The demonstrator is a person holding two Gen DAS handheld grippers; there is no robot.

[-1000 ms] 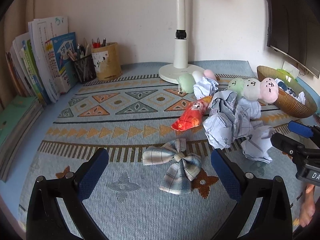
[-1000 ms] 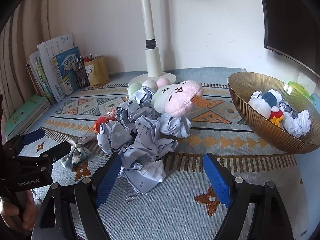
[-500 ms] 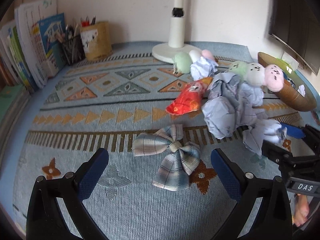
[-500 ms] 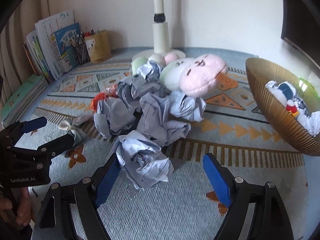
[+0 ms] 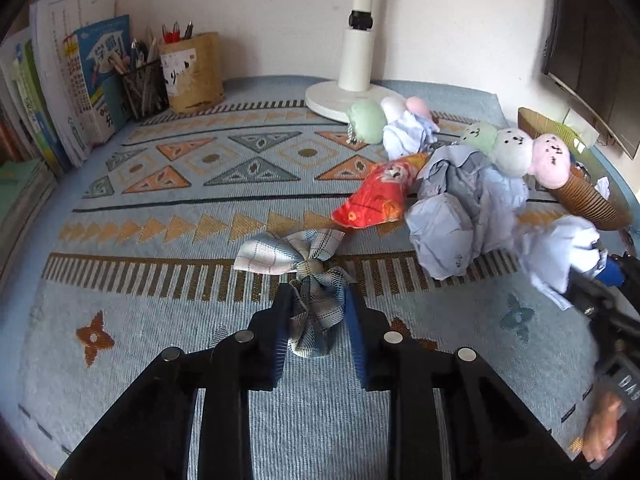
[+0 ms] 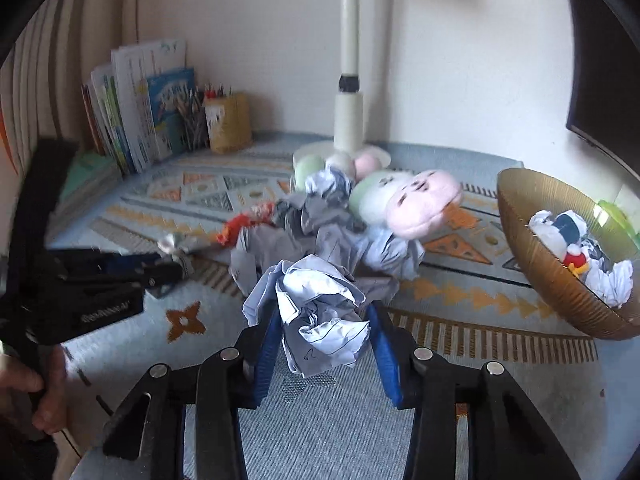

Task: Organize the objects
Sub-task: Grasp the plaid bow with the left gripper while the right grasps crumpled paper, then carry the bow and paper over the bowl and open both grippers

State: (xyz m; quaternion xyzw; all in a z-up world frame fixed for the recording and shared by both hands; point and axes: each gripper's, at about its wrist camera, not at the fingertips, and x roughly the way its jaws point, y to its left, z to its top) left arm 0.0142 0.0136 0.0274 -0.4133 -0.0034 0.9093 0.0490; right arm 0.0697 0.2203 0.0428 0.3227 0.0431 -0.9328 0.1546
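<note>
left gripper [image 5: 316, 312]: fingers clamped on blue plaid fabric bow [image 5: 304, 276], on patterned woven desk mat [image 5: 180, 208] | right gripper [image 6: 324, 328]: fingers clamped on crumpled white lined paper ball [image 6: 316, 312], near ribbed amber glass bowl [image 6: 560, 284]

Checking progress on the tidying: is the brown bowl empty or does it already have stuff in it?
Partly filled. The bowl holds crumpled paper and a small toy; its near side looks bare.

Both hand-held grippers closed: left [image 5: 316, 312] on bow [image 5: 308, 280] (plaid), right [image 6: 326, 332] on paper [image 6: 320, 312].
</note>
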